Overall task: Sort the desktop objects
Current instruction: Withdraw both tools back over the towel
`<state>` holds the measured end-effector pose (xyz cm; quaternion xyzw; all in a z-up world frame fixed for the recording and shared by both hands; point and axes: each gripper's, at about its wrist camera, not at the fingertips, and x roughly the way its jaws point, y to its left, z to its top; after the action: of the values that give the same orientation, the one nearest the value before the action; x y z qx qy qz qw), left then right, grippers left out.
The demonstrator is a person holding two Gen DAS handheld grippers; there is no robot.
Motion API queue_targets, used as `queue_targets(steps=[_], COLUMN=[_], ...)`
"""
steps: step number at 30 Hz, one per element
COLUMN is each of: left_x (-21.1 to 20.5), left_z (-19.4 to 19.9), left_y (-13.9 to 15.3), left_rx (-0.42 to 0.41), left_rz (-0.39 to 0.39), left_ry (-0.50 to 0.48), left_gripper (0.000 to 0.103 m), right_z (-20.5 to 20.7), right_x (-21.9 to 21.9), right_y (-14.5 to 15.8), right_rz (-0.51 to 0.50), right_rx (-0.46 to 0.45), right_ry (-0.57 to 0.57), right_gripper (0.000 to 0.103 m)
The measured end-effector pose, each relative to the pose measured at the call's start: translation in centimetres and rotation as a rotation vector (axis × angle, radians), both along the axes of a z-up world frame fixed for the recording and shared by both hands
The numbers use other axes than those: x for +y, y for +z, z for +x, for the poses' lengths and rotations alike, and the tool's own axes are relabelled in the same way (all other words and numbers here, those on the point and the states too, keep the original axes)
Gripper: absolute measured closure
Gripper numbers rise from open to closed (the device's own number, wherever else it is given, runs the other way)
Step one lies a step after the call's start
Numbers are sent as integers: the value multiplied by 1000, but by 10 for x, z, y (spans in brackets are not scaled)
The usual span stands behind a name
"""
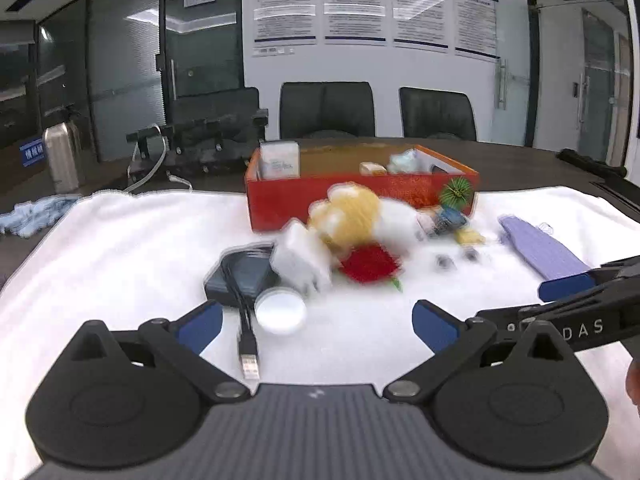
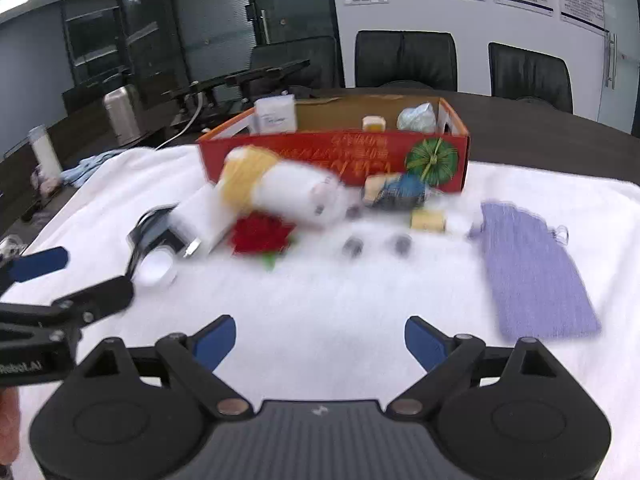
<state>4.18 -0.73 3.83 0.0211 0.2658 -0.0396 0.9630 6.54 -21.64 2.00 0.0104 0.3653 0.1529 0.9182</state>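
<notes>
The left gripper [image 1: 316,326] is held low over a white cloth [image 1: 120,248] spread on the desk [image 1: 520,160], its jaws spread wide with nothing between them. The right gripper [image 2: 320,340] is held likewise beside it, jaws spread and empty.

A red box [image 1: 360,190] stands at the far edge of the cloth; a white carton [image 1: 279,159], a small yellow-white pack [image 1: 373,168] and a pale crumpled bag [image 1: 404,161] are seen inside it. In front of the box a blurred heap lies on the cloth: a plush toy [image 2: 280,188], a red flower [image 2: 260,236], a white charger [image 1: 302,258], a dark case [image 1: 240,276] with a USB cable [image 1: 249,340], and a white round lid [image 1: 280,310] nearest the left gripper. A green ball [image 2: 431,158] rests against the box front. A purple pouch [image 2: 532,276] lies apart to the right, near the right gripper.
</notes>
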Motion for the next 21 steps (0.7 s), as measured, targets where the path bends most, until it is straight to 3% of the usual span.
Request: queue_targets(steps=[3, 8, 15, 21], left_x=[-1, -10, -10, 0], left_z=[-22, -43, -41, -21], left_y=[-17, -36, -34, -19], left_rx=[21, 3, -5, -46], left_rz=[5, 142, 125, 133], left_ry=[-12, -1, -29, -53], left_gripper=[0, 0, 0, 0], right_z=[-33, -69, -79, -70], right_x=[-1, 3, -1, -20], right_y=[-11, -21, -26, -5], right_rz=[-4, -50, -42, -61], right_rx=[-15, -80, -97, -129], right_ry=[5, -6, -8, -13], right_gripper=[11, 11, 11, 12])
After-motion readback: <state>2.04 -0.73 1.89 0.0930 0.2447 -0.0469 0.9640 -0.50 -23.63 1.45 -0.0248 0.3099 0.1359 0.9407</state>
